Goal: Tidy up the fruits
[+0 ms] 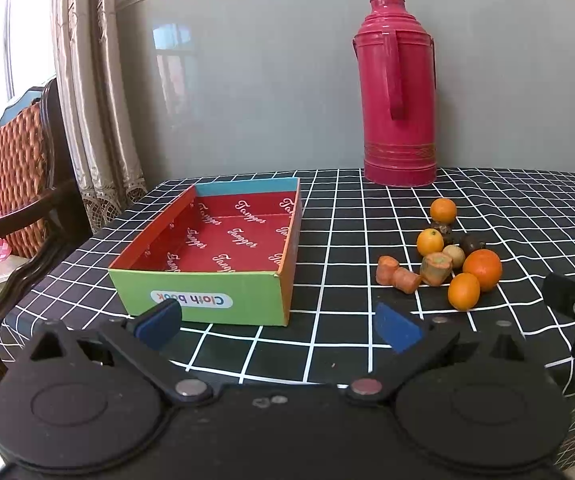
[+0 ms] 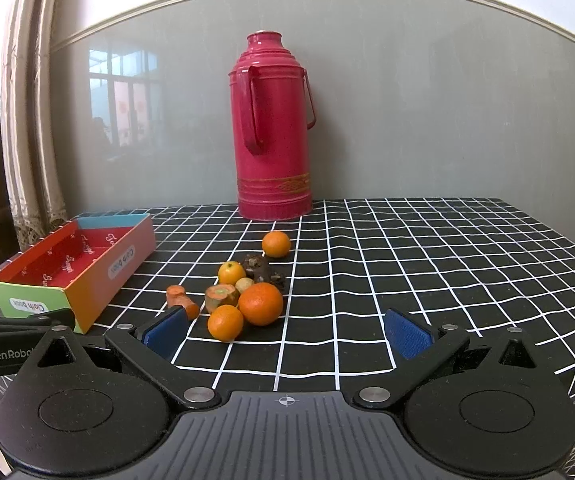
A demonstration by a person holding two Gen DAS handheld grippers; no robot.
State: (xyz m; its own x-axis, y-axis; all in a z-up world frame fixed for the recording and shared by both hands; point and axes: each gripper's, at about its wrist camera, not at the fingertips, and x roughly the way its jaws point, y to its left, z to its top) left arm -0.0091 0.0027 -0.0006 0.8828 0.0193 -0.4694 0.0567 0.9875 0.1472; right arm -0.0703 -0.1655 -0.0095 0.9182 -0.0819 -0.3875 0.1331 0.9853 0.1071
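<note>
Fruits [image 2: 260, 303] sit in a loose heap on the checked tablecloth [image 2: 427, 264], right of the box [image 1: 215, 256], and we're looking at them from both sides. Our left gripper [image 1: 278, 326] hovers low at the near table edge, level and facing the wall, jaws spread wide with nothing between the blue pads [image 1: 398, 329]. Our right gripper [image 2: 287, 334] is posed the same way, jaws released and empty, with the nearest orange [image 2: 225, 322] just ahead of its left pad.

Writing now: the box's green front reads "Cloth book" (upside down from the left wrist view), its red lining repeats a cursive word we can't read for certain, and the left gripper's arm shows "GenRobo" in the right wrist view.

The box's long axis runs away from us toward the wall. Two carrot chunks [image 1: 397, 276] lie end to end, pointing left to right. A red thermos [image 2: 273, 128] stands upright behind.
</note>
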